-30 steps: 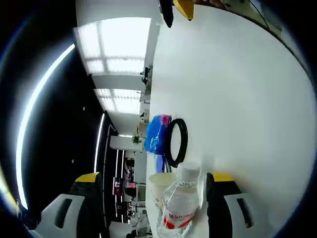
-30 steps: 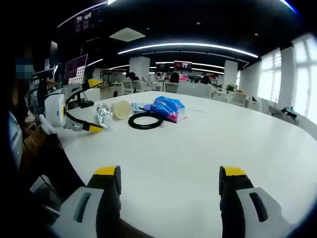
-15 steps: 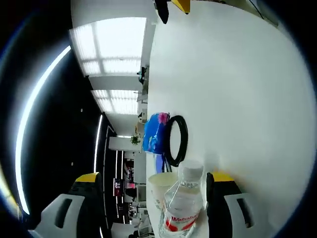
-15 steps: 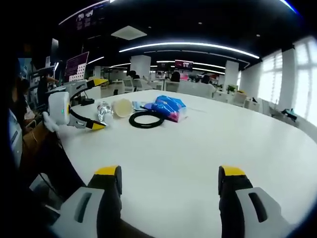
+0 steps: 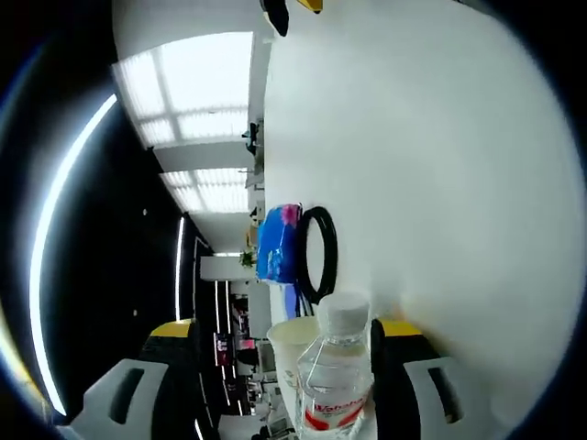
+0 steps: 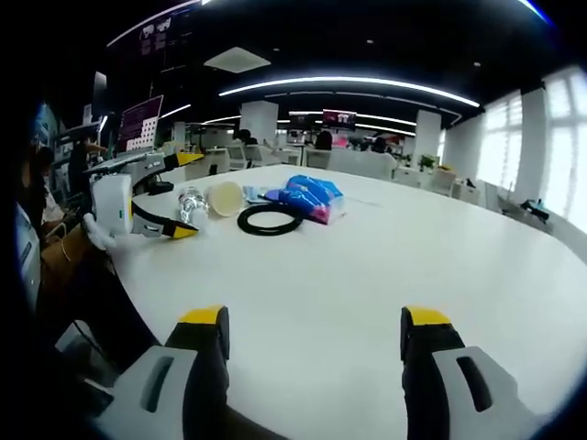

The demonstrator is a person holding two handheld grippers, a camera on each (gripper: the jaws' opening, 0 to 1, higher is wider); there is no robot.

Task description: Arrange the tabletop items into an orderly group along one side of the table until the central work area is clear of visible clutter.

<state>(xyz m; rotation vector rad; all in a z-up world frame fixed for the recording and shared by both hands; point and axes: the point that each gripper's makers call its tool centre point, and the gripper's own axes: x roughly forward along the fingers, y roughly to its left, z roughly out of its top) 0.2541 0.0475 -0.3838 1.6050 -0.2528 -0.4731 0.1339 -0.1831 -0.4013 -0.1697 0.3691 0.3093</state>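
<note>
Moved since before: the left hand-held gripper (image 5: 284, 367) has come closer to the water bottle (image 5: 336, 371), which now looks bigger between its jaws. The jaws look a bit closer together too.
Left hand-held gripper: its jaws stand on each side of the bottle with small gaps, so it is not squeezing yet. In the right gripper view it shows at 9 o'clock (image 6: 183, 197), reaching in from the bench edge.
Right hand-held gripper: (image 6: 312, 330) its jaws are wide apart with nothing between them. It hangs over the bare near part of the bench (image 6: 385, 247), likely waiting its turn.
Water bottle: it has a white cap and a red label, and in the right gripper view it lies on its side (image 6: 191, 205) at about 10 o'clock.
Paper cup: (image 5: 293, 353) it lies just beside the bottle, maybe touching, with its open mouth (image 6: 223, 198) facing the camera.
Black ring: (image 6: 269, 220) it lies flat on the bench, just right of the cup.
Blue packet: (image 6: 307, 200) it sits right behind the ring, at about 11 o'clock; whether they touch I cannot tell.
Why like this: all four things lie close together near one edge, and the middle of the bench is bare. My guess is the bottle is being picked up to stand it neatly with the others.
</note>
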